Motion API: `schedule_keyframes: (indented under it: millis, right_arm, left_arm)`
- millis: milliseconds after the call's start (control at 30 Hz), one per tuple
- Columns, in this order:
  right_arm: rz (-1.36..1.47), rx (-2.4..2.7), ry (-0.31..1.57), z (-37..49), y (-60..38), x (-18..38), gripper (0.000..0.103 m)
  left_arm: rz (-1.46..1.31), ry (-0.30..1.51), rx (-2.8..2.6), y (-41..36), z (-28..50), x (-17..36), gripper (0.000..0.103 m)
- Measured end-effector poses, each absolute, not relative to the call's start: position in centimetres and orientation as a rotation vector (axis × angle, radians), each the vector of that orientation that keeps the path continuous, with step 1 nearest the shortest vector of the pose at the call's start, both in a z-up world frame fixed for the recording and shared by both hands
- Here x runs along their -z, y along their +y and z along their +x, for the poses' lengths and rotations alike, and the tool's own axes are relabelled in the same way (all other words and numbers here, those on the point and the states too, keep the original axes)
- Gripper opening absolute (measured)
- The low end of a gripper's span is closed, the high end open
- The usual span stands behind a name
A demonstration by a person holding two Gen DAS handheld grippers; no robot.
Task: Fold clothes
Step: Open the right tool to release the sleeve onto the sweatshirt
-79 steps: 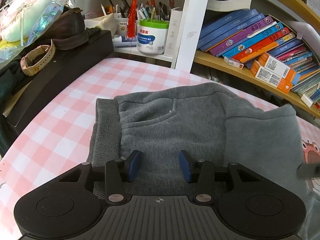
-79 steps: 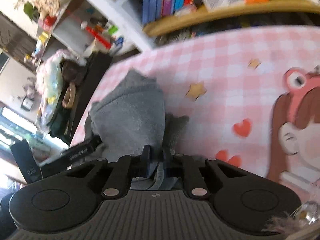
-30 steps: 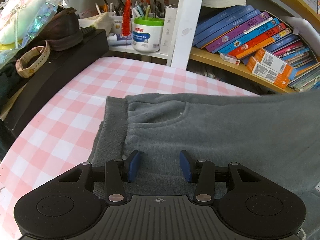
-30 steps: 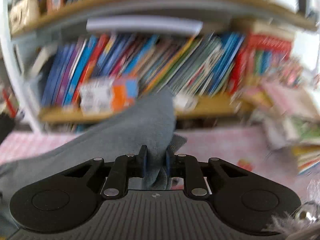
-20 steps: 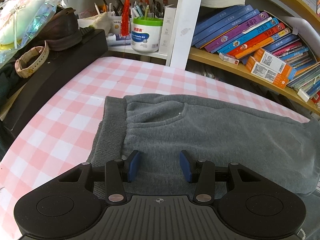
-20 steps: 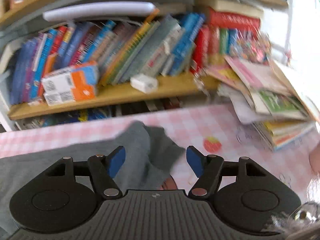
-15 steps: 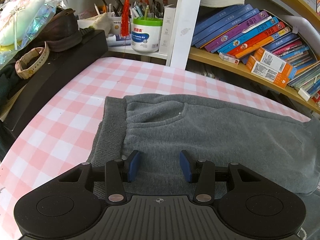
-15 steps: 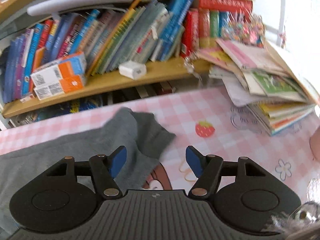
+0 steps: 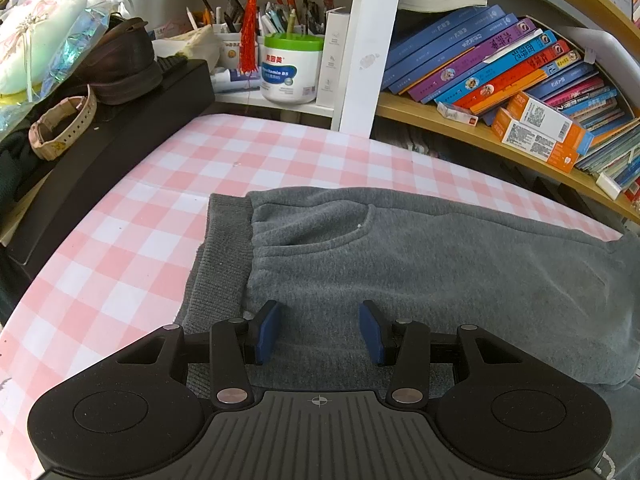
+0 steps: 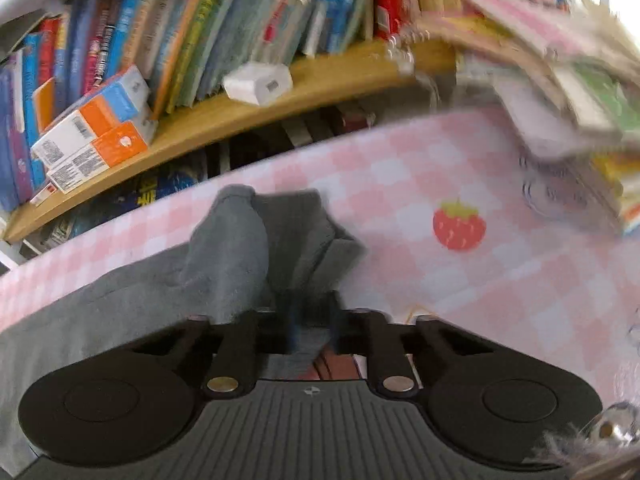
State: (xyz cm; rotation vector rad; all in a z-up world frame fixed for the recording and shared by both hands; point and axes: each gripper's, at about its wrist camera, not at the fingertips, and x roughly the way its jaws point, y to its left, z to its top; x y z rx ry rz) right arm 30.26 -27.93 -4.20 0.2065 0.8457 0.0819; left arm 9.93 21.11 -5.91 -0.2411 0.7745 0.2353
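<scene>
Grey fleece pants [image 9: 400, 264] lie spread out flat on the pink checked tablecloth [image 9: 120, 240], with the ribbed waistband [image 9: 216, 264] at the left and a pocket facing up. My left gripper [image 9: 320, 332] hovers open just over the waist end, its blue pads apart and holding nothing. In the blurred right wrist view the leg end of the pants [image 10: 236, 248] is bunched on the cloth near a strawberry print [image 10: 458, 226]. My right gripper [image 10: 313, 330] is shut on that leg end, grey fabric pinched between its fingers.
A bookshelf [image 9: 480, 80] full of slanted books runs along the table's far edge. A black ledge [image 9: 100, 152] at the left carries a brown shoe [image 9: 120, 64] and a watch. A white jar [image 9: 292, 70] stands behind. A loose pile of books [image 10: 580, 112] sits at the right.
The right gripper pulled the leg out to the right, let it go, and has now closed on the leg end again. The left gripper has stayed open in place.
</scene>
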Motion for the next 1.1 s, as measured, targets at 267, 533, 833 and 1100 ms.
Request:
schedule_keyframes:
  millis: [267, 533, 833, 1100]
  right_arm:
    - [0.063, 0.089, 0.808, 28.8, -28.2, 4.3, 0.029]
    - [0.000, -0.074, 0.830, 22.2, -27.7, 3.5, 0.036]
    - [-0.068, -0.257, 0.846, 14.3, -27.3, 2.7, 0.042]
    - [-0.078, -0.222, 0.880, 8.5, -31.2, 3.8, 0.034]
  left_arm:
    - [-0.233, 0.776, -0.237, 21.0, 10.0, 6.0, 0.045]
    - [-0.286, 0.762, -0.228, 21.2, 9.1, 5.2, 0.045]
    - [-0.270, 0.737, -0.244, 21.1, 3.7, 2.9, 0.045]
    - [-0.333, 0.740, -0.324, 21.8, -2.1, 2.6, 0.045]
